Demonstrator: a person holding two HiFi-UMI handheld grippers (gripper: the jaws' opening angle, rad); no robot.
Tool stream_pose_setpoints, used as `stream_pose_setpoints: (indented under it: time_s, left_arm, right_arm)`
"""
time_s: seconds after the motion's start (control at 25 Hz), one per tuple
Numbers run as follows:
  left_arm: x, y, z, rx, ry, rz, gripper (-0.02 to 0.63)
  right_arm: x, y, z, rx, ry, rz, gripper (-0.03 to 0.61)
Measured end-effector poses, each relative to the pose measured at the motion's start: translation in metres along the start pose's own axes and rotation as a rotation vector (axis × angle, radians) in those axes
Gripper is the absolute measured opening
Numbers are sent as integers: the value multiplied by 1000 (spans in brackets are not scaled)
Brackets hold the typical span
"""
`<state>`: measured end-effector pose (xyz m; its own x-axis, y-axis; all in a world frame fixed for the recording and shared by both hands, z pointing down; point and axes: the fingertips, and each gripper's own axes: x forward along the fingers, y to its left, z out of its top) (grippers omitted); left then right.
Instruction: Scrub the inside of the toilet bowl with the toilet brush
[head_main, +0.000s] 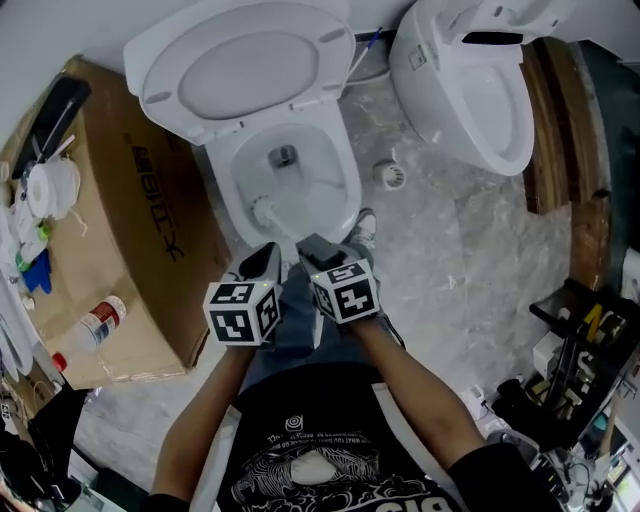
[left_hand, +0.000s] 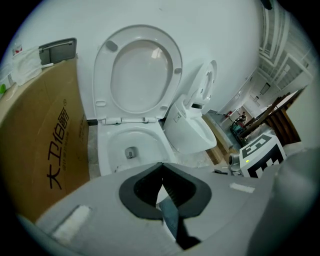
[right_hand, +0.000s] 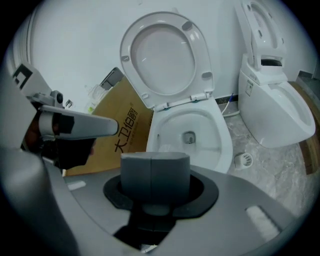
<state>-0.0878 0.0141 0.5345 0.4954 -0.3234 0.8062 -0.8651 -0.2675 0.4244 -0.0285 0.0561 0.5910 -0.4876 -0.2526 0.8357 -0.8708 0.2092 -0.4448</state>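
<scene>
Grey marbled tiles are covering the floor (head_main: 470, 250) of this showroom corner, with a cardboard box (head_main: 130, 250) lying along its left edge and a second toilet (head_main: 470, 90) standing near its far right edge. Between them the toilet bowl (head_main: 352, 190) is standing open, its seat and lid (head_main: 250, 65) leaning back against the white wall. The toilet brush (head_main: 266, 211) is lying inside the bowl, its white head resting low against the near-left wall, below and left of the drain hole (head_main: 284, 155). Its long axis is slanting across the front of the bowl, with the head pointing away from the person and to the left and the handle rising back toward the near rim. There the handle is meeting the right gripper (head_main: 318, 248), whose fingers (right_hand: 170, 175) are pressing together into one grey block; a white bit of the brush is showing just beyond their tips, though the exact point of grip is hiding behind them. The left gripper (head_main: 262, 262) is hovering just beside it at the near rim, apart from the brush, its dark fingers (left_hand: 145, 187) touching at the tips with nothing between them.
</scene>
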Motion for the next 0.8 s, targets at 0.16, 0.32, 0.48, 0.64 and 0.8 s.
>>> stream_pose_setpoints:
  time_s: [0.16, 0.32, 0.48, 0.64, 0.8]
  left_arm:
    - [6, 7, 6, -42, -16, 23, -3]
    - [12, 12, 6, -30, 0, 23, -3]
    - [13, 17, 4, -24, 13, 28, -3]
    - [11, 21, -1, -24, 27, 36, -3]
    - [8, 30, -1, -27, 31, 42, -3]
  right_arm:
    - [7, -5, 15, 22, -23, 20, 153]
    - [18, -5, 34, -7, -53, 19, 155]
    - [30, -6, 56, -6, -86, 24, 154]
    - [40, -13, 78, -4, -111, 12, 154]
    - [46, -25, 100, 21, -150, -11, 154]
